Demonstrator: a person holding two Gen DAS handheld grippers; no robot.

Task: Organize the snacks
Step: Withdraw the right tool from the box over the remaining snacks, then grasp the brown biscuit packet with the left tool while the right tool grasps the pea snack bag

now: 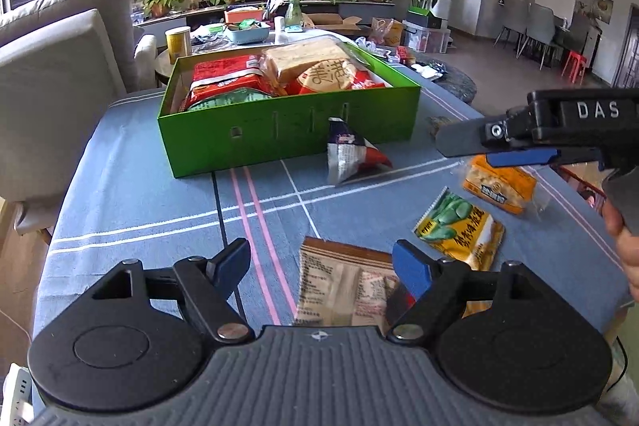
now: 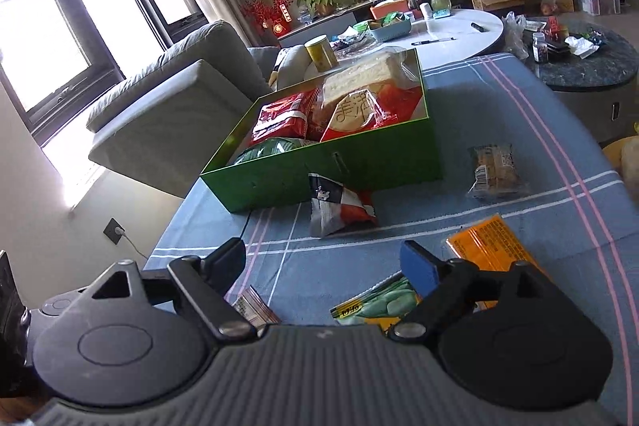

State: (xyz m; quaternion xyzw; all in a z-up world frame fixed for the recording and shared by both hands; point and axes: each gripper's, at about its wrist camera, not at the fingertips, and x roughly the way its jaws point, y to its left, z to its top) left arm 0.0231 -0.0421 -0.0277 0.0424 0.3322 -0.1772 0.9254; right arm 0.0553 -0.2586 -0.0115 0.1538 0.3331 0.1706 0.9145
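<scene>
Both grippers, left gripper [image 1: 319, 266] and right gripper [image 2: 323, 262], are standing open, empty; green box [image 1: 287, 130] is sitting at 12 o'clock.

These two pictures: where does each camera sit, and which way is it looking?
Left wrist: on the left gripper, open; faces the green box; the right gripper and a hand show.
Right wrist: on the right gripper, open; faces the same box from its right, towards the window.
Shared: box, triangular snack packet, blue tablecloth.
</scene>
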